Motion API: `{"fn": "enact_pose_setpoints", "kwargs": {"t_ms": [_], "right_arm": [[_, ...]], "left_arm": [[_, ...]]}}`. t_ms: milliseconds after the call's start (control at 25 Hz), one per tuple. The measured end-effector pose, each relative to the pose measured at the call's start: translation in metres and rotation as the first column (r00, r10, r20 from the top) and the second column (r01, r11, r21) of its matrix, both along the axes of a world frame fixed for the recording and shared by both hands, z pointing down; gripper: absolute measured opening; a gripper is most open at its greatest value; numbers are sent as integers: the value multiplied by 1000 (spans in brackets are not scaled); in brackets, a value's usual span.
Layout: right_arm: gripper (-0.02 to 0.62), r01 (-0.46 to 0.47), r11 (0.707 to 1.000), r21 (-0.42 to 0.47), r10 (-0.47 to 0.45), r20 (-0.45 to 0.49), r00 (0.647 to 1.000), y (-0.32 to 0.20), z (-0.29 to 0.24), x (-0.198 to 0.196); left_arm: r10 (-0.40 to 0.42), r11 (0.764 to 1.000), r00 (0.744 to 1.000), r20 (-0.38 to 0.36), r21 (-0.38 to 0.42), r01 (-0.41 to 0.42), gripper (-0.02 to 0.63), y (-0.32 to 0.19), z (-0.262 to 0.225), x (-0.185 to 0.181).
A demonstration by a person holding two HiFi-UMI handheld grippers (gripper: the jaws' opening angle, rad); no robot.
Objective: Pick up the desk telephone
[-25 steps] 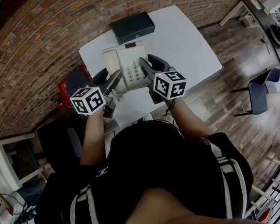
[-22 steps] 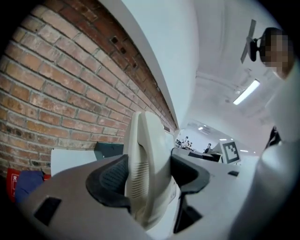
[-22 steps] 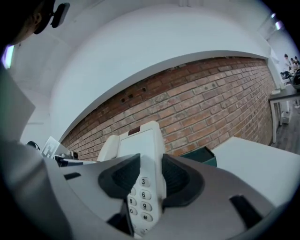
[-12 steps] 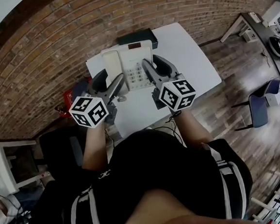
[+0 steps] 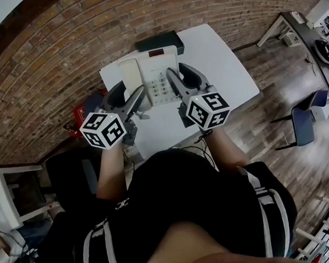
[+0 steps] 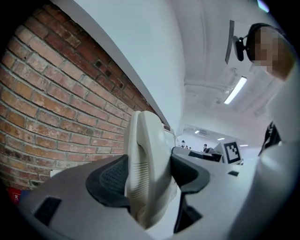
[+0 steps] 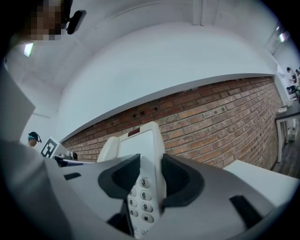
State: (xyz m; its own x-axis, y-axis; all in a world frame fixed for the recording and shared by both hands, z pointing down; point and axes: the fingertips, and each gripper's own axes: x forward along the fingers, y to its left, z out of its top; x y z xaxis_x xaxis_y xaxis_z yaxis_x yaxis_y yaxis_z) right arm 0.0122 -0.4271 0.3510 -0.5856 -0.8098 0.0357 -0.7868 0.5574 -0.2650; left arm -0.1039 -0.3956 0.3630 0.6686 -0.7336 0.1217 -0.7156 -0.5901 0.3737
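Observation:
The cream desk telephone (image 5: 152,72) hangs in the air above the white table (image 5: 221,54), carried between both grippers. My left gripper (image 5: 129,95) is shut on its left side, where the handset (image 6: 146,164) lies in its cradle; the dark pads press on both faces of it. My right gripper (image 5: 181,78) is shut on the telephone's right edge beside the keypad (image 7: 143,206), with the number keys showing between the jaws. In the right gripper view the telephone (image 7: 139,145) stands out level against the brick wall.
A black box (image 5: 158,41) lies at the table's far edge, partly hidden behind the raised telephone. A brick wall (image 5: 60,57) runs behind the table. A red object (image 5: 78,114) and a black chair (image 5: 70,168) are on the left, another chair (image 5: 303,116) on the right.
Both grippers have risen together with the telephone, which has come off the table and now overlaps the black box. Over the last half second nothing has moved.

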Motion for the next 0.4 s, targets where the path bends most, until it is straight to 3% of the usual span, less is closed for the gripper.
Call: {"fn": "enact_pose_setpoints", "kwargs": {"t_ms": [400], "right_arm": [[130, -2, 1000, -16, 2, 8, 1000, 5, 5, -8]], "left_arm": [[4, 1000, 1000, -4, -10, -4, 282, 5, 5, -9]]}}
